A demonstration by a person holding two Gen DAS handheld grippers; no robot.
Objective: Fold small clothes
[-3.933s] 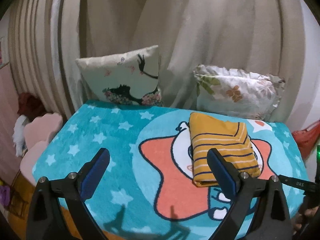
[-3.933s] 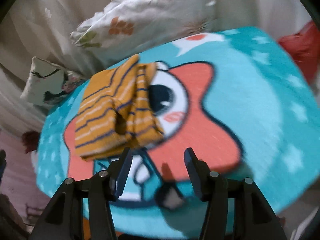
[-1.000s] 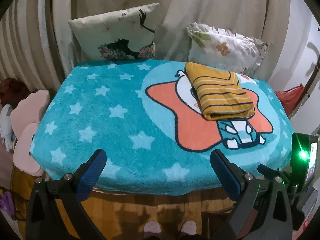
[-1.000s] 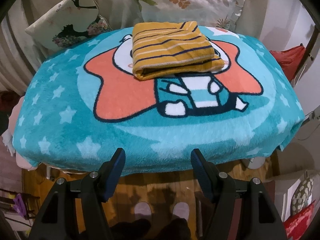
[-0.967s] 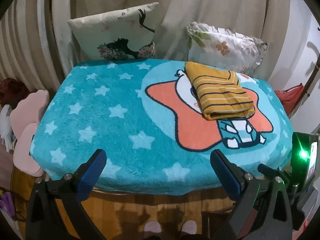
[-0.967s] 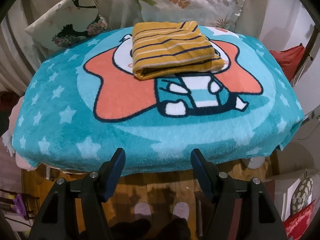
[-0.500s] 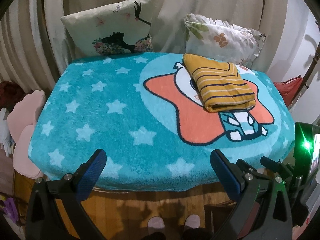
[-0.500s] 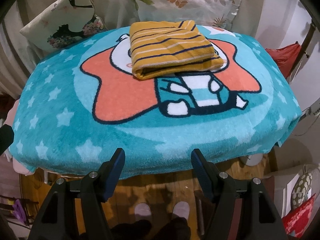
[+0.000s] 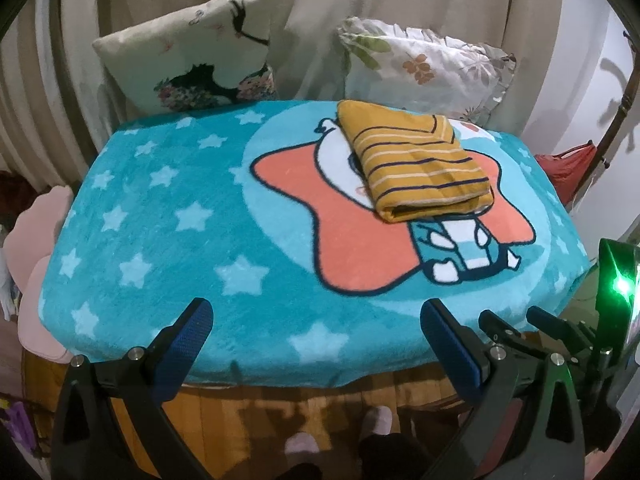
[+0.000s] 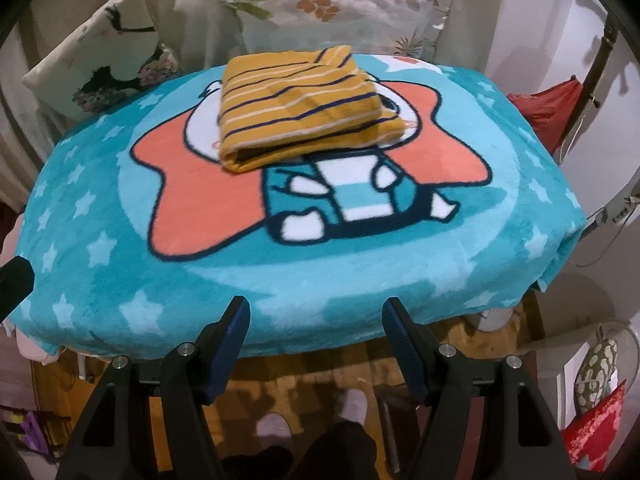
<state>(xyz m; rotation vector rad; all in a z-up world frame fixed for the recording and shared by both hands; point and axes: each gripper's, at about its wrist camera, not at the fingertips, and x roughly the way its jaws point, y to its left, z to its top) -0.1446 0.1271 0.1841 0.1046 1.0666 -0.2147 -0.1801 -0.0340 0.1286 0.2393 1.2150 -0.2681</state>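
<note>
Two views, left wrist first: left gripper (image 9: 316,322) spread wide and empty, held off the near edge of the teal star blanket (image 9: 160,240), well apart from the folded yellow striped garment (image 9: 416,168) lying flat toward the far right side over the printed orange star. Behind it, a bird-print cushion (image 9: 192,64) and a floral pillow (image 9: 424,68) propped against the pale curtain (image 9: 400,0); part of the right gripper (image 9: 516,324) just visible low on the right, beside a device with a green light (image 9: 618,284). From the right wrist: right gripper (image 10: 316,318) likewise parted and carrying nothing, hovering short of the blanket's front hem, with wooden floor (image 10: 280,380) and slippered feet (image 10: 312,412) below. Garment squarely ahead, far side of the blanket, folded into a thick rectangle with the closed fold along the near-left edge and loose layers showing dark at the front. Judged soft, light and limp knit: prone to sagging and unfolding if lifted by one layer. Best taken by pinching through all layers at two corners of the near edge, or slid under the folded side. Folding looks finished from how the piece lies.
</note>
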